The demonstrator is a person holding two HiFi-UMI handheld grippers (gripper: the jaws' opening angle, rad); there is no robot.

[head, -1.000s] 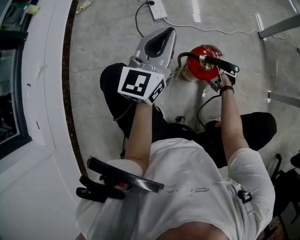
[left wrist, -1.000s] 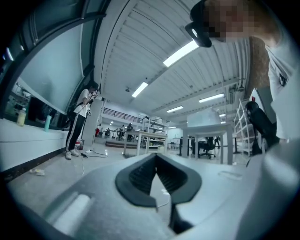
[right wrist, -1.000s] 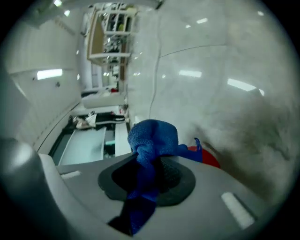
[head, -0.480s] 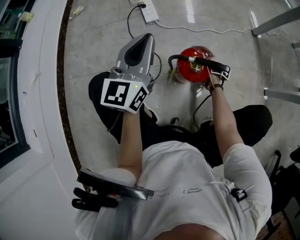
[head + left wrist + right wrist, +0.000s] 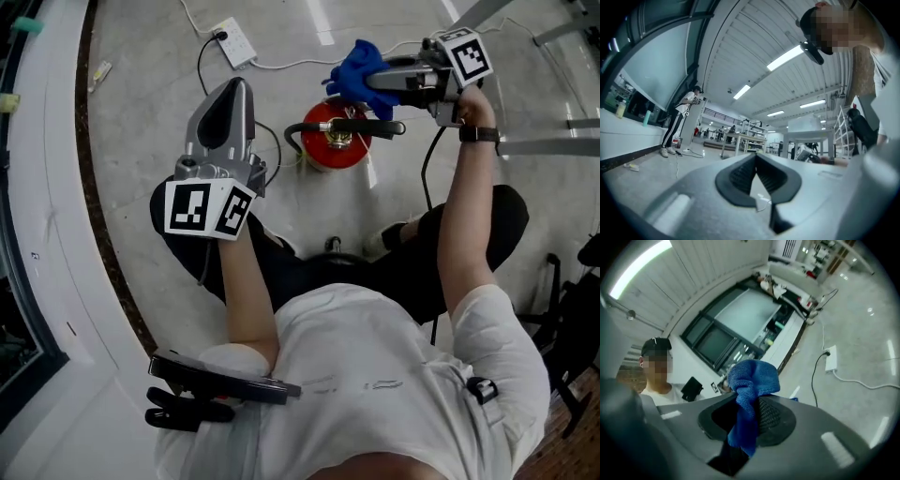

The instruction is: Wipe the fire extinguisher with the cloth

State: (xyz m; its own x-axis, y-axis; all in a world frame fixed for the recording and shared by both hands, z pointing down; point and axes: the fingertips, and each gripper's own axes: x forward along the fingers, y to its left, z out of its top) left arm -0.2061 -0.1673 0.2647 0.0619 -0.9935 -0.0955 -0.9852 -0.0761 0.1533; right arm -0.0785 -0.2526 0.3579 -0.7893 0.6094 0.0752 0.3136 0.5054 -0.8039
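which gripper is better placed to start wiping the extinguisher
Right. The right gripper is shut on the blue cloth, close by the fire extinguisher. The left gripper holds nothing and sits farther off to the side.

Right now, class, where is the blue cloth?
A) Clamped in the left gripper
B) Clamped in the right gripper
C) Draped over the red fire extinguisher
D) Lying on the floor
B: the right gripper view shows the blue cloth pinched between the jaws of the right gripper, while the left gripper has its jaws closed on nothing.
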